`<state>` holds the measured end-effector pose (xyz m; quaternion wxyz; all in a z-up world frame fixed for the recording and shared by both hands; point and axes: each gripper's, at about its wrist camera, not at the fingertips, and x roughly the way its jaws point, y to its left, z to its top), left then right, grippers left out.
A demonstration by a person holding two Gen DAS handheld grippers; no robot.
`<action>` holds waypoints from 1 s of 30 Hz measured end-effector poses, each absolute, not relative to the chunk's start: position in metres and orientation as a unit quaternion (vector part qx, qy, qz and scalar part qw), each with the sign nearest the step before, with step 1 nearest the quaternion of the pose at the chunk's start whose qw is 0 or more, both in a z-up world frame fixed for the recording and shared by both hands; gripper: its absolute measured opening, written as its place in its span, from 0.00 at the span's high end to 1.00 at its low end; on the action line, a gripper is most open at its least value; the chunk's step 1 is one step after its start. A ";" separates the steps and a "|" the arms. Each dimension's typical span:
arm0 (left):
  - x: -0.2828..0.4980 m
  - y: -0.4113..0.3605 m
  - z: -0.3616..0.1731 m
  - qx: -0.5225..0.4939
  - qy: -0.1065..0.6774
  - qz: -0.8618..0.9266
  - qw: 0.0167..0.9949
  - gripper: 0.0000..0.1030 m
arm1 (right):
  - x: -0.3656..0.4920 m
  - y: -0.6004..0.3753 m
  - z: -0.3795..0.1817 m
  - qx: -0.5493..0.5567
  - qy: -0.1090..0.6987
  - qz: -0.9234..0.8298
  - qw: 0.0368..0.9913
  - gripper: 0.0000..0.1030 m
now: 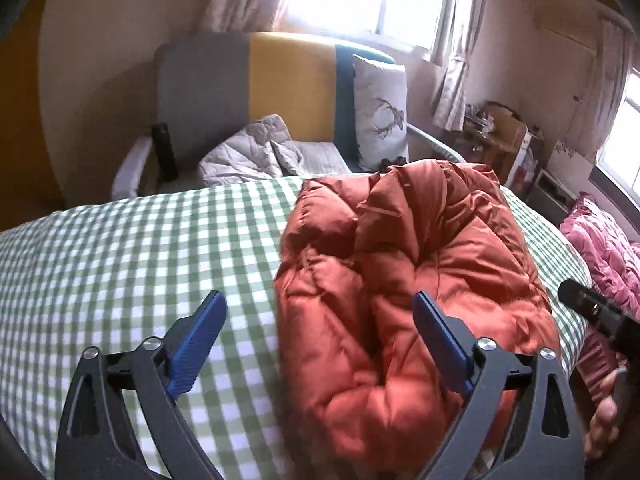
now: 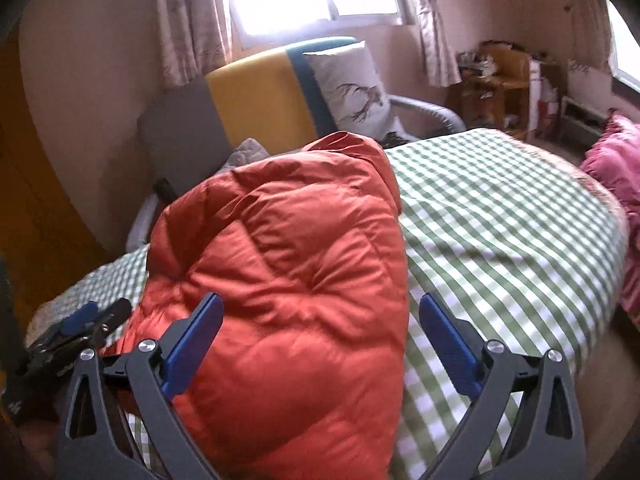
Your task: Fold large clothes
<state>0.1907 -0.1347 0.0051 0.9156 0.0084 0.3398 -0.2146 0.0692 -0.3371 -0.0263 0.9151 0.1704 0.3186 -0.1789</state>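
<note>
Now both tongs — left tongs (image 1: 320, 344), right tongs (image 2: 322, 346) — gape wide, empty, above the bundled orange down jacket (image 1: 400, 280) on the bed (image 1: 140, 248); next, a fresh edge needs gripping.

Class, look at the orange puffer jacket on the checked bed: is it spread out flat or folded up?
Folded up. The orange puffer jacket sits as a compact, thick bundle with layers doubled over; no sleeves lie spread on the checked bed.

Both wrist views over bed (image 1: 120, 248)
</note>
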 end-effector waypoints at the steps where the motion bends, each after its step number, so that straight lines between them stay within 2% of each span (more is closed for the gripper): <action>1: 0.188 -0.133 0.008 0.007 0.336 -0.211 0.918 0.08 | 0.063 -0.325 -0.026 0.161 0.317 -0.193 0.915 0.03; 4: 0.176 -0.123 0.010 0.008 0.330 -0.204 0.922 0.05 | 0.050 -0.292 -0.021 0.153 0.314 -0.211 0.913 0.02; 12: 0.134 -0.103 0.013 0.007 0.312 -0.195 0.930 0.04 | 0.006 -0.245 -0.024 0.138 0.309 -0.252 0.906 0.02; 30: 0.091 -0.086 0.006 -0.007 0.307 -0.182 0.934 0.04 | -0.006 -0.217 -0.022 0.109 0.312 -0.286 0.900 0.02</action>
